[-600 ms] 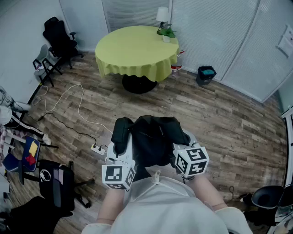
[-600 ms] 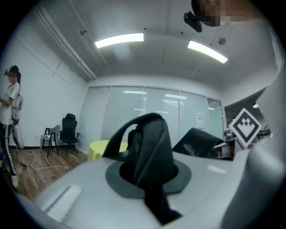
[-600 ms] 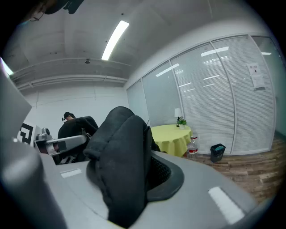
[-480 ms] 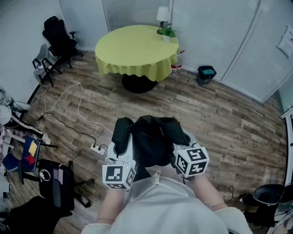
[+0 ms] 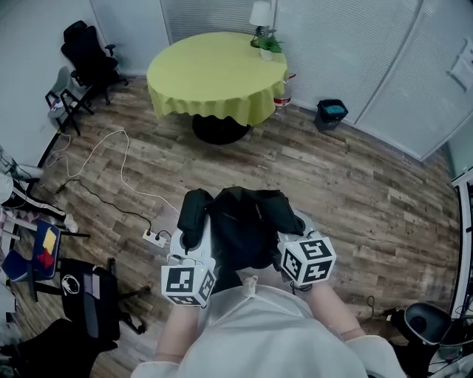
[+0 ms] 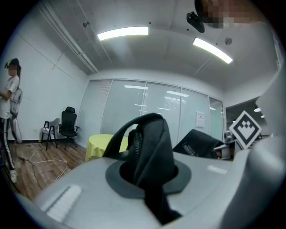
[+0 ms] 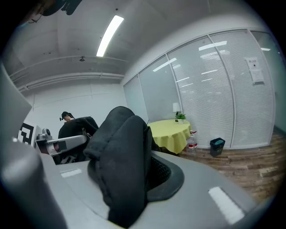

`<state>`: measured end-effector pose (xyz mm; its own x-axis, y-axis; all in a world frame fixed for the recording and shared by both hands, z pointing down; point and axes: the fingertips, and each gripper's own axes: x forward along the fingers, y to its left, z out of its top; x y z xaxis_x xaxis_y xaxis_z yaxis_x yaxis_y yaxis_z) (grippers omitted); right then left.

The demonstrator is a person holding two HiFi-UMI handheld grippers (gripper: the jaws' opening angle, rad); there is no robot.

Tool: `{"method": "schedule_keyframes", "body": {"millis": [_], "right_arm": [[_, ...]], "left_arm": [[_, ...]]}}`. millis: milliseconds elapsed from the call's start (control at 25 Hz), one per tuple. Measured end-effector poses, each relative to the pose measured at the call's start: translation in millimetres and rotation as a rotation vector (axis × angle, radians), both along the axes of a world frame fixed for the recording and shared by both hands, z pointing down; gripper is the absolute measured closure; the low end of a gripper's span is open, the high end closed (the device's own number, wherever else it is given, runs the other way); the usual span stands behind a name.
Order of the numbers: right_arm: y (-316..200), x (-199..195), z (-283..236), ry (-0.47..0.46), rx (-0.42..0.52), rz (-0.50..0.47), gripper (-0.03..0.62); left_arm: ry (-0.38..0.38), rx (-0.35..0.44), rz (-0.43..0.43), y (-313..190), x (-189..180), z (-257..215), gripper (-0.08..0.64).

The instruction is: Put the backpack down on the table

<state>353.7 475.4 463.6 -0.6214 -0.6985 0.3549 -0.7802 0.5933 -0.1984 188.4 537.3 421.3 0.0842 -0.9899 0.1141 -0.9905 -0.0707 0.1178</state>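
1. The person stands on the wood floor (image 5: 355, 184), well apart from the round table (image 5: 214, 74) with its yellow-green cloth. The backpack (image 5: 244, 229) is not on it.
2. The black backpack hangs in the air just in front of the person's chest, carried between the two grippers.
3. The left gripper (image 5: 194, 247) has its jaws pinched narrow on a black padded strap of the bag. A zipper line runs along the fold in the left gripper view.
4. The right gripper (image 5: 292, 235) is clamped just as close on a thick fold of black padded fabric at the bag's other side.
5. At the table's far edge stand a white lamp (image 5: 260, 15) and a small green plant (image 5: 267, 46).
6. A bottle (image 5: 281, 100) with a red label stands on the floor at the table's right, and a dark bin (image 5: 331, 113) sits further right, near the blinds.
7. Off to the left a black office chair (image 5: 85, 55) stands in the corner. A white cable (image 5: 111, 155) loops across the boards to a power strip (image 5: 155, 238) — that lies just left of the hanging bag.
8. Another person (image 6: 11, 103) stands at the far left of the room.
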Motion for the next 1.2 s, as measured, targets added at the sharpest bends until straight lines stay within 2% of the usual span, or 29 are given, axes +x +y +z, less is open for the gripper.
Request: {"method": "schedule_keyframes", "body": {"millis": [200, 360, 640, 920, 1200], "right_arm": [[-32, -11, 9, 0.006, -0.041, 0.012, 0.56], [-68, -29, 8, 0.014, -0.054, 0.014, 0.56], [-152, -82, -7, 0.025, -0.05, 0.043, 0.56], [-235, -153, -20, 0.019, -0.045, 0.073, 0.56], [-295, -206, -23, 0.014, -0.051, 0.076, 0.56]], "left_arm": [[0.02, -0.036, 0.012, -34, -13, 9, 0.526], [0.071, -0.048, 0.019, -72, -32, 9, 0.526], [0.081, -0.042, 0.052, -161, -88, -2, 0.526], [0.084, -0.031, 0.087, -248, -163, -15, 0.526], [0.088, -0.035, 0.086, -305, -220, -17, 0.526]]}}
